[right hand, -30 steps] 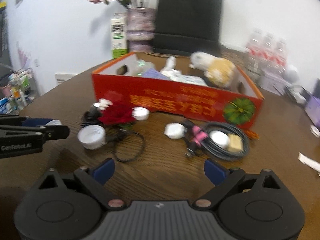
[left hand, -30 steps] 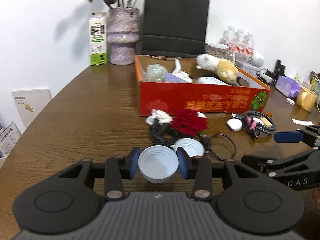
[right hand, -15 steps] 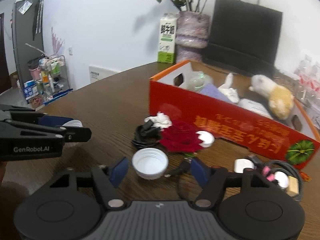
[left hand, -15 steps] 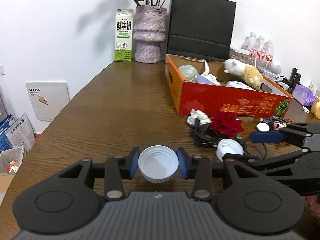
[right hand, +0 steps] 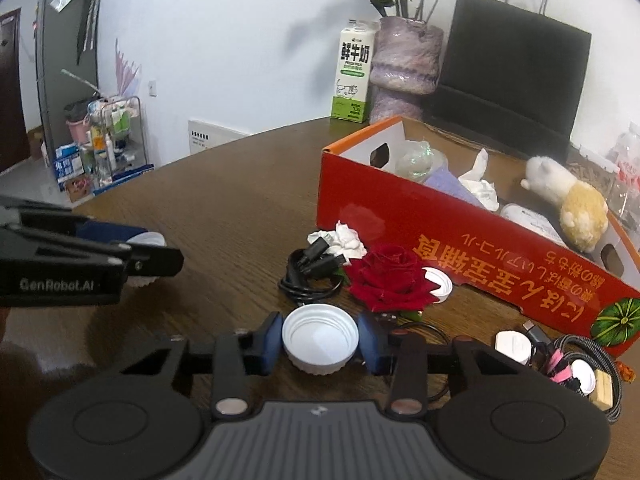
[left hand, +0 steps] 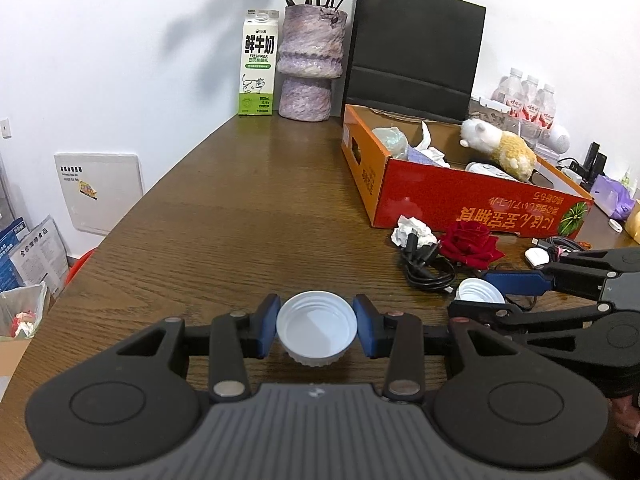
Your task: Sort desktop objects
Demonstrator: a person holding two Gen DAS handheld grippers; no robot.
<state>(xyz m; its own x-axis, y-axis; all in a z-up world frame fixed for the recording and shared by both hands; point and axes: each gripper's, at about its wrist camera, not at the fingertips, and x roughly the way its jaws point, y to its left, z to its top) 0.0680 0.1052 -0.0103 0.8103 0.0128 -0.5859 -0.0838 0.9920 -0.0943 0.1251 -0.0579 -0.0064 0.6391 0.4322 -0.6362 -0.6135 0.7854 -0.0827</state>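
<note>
Caps are gripped on both sides. A white bottle cap, open side up, is clamped between the blue pads of the left gripper; the jaws are partly closed, pads pressed on its rim left and right. A second white cap, also open side up, is held in the right gripper; its jaws have just been closing and the pads now sit against the cap's sides.

Whether either cap is lifted or resting on the worktop cannot be told.

Ahead of the right jaws, just beyond the held cap, a red rose is seen, with a black cable bundle to its left and crumpled white tissue behind that. A third white cap is partly hidden behind the rose. Further ahead and to the right, the red cardboard box is placed, with a plush toy, tissue and other small items inside. Right of the right jaws, a white plug and a coiled braided cable are laid on the worktop.

From the left wrist view, the right gripper is seen to the right of the left jaws, close beside them. Far ahead of the left jaws, a milk carton, a purple vase and a black paper bag are lined up by the wall.
</note>
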